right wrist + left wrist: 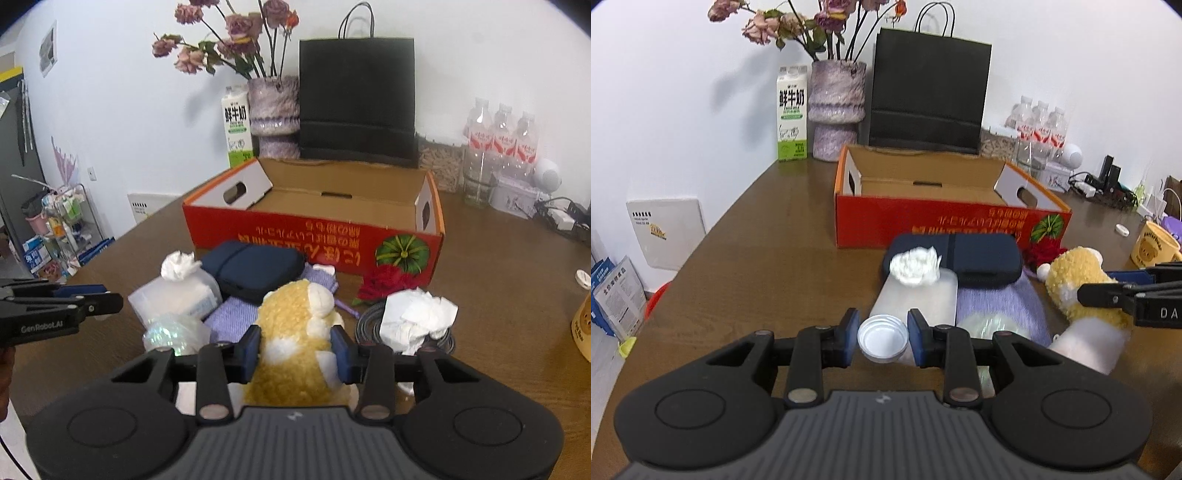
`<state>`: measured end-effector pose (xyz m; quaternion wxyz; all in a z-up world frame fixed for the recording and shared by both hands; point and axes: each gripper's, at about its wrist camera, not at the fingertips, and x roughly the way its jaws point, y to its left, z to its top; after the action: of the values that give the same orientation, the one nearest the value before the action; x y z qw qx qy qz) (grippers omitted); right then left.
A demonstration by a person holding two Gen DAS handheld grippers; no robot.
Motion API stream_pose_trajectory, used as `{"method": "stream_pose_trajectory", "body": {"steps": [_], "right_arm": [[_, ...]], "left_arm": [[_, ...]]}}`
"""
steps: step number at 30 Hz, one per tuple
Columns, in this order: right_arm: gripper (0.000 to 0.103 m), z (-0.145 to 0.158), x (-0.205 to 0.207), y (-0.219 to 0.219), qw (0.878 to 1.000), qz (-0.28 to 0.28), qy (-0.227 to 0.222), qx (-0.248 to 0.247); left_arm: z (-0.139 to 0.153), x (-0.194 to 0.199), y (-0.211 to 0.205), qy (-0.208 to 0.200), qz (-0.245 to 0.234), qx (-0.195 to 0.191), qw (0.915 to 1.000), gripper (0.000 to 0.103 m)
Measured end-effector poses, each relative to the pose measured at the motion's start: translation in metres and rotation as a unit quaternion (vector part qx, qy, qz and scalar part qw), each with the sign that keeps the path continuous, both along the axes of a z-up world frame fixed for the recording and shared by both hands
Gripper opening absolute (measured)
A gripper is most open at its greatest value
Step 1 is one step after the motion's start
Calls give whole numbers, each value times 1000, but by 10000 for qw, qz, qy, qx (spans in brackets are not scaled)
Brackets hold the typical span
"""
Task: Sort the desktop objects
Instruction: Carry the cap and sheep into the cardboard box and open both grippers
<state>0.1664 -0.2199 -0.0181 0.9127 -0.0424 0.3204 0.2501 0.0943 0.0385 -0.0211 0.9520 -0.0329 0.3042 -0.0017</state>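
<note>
On a cluttered brown table (pixel 746 258), the right tool (pixel 295 349) closes around the middle of a yellow plush toy (pixel 295 314), soft, light and squashy, best pinched across its body. The left tool (pixel 882 338) brackets a white jar lid (pixel 882 338), thin, rigid and probably slick; whether its pads touch is unclear. The open red box (pixel 280 236) waits just behind.

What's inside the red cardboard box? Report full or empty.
Empty: the red cardboard box shows bare brown floor; its near corner is hidden.
</note>
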Motion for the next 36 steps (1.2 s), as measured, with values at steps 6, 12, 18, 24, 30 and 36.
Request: {"method": "stream_pose_trajectory", "body": {"steps": [6,12,18,24,30,36], "right_arm": [[39,15,7,-8,9996,-66,-159,218],[39,46,29,-15,9973,-238,-531,453],[39,78,76,-13,9938,-430,-747,708],[39,95,141,0,9916,-678,-737,814],[39,76,217,17,9916,-975,-332,783],[39,35,277,36,9912,-1136,149,657]], "left_arm": [[17,9,0,-140,-71,-34,9999,29],[52,34,0,-426,-265,-70,9987,29],[90,87,-6,-691,-341,-125,9969,29],[107,163,-7,-567,-159,-283,9979,29],[94,242,-11,-140,-60,-234,9996,29],[55,304,-15,402,30,-114,9991,29]]}}
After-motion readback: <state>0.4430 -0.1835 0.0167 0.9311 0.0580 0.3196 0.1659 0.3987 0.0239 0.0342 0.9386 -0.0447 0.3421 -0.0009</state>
